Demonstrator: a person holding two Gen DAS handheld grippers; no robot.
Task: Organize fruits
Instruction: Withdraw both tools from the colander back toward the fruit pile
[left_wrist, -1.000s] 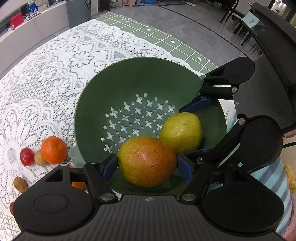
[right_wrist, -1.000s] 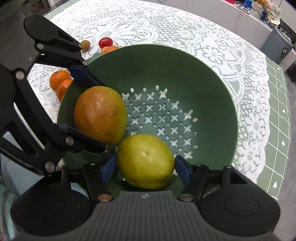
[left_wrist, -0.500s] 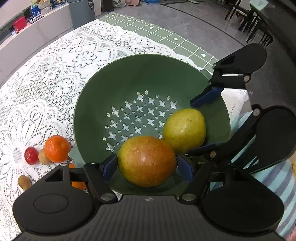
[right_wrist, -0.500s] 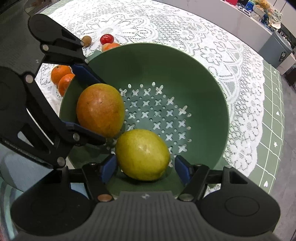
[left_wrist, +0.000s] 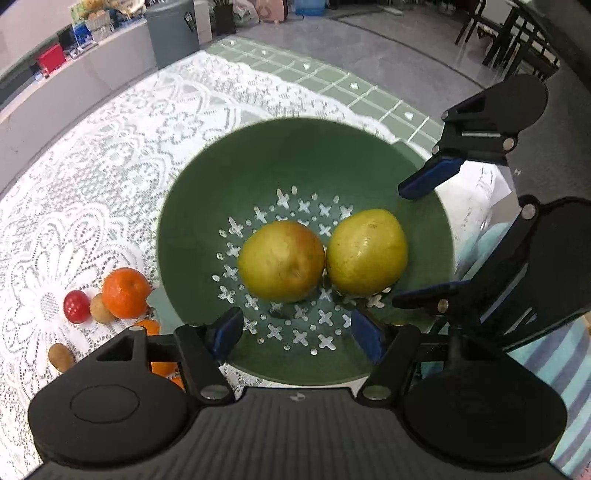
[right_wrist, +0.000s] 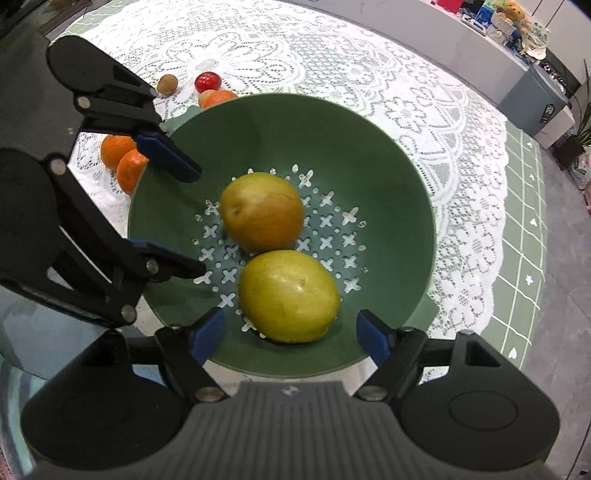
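Now both fruits in the green colander (left_wrist: 192, 236), reddish mango (left_wrist: 281, 261) just ahead of the spread, empty left gripper (left_wrist: 295, 332), yellow-green mango (right_wrist: 289, 296) just ahead of the spread, empty right gripper (right_wrist: 291, 338), apparently touching each other.

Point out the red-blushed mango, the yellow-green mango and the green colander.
red-blushed mango (right_wrist: 261, 211): right wrist view, middle of its upper skin.
yellow-green mango (right_wrist: 289, 295): right wrist view, centre of its top.
green colander (right_wrist: 388, 192): right wrist view, bare inner wall.

Two mangoes (left_wrist: 281, 261) touching in green colander (left_wrist: 192, 218), left gripper (left_wrist: 295, 334) fingers apart, empty
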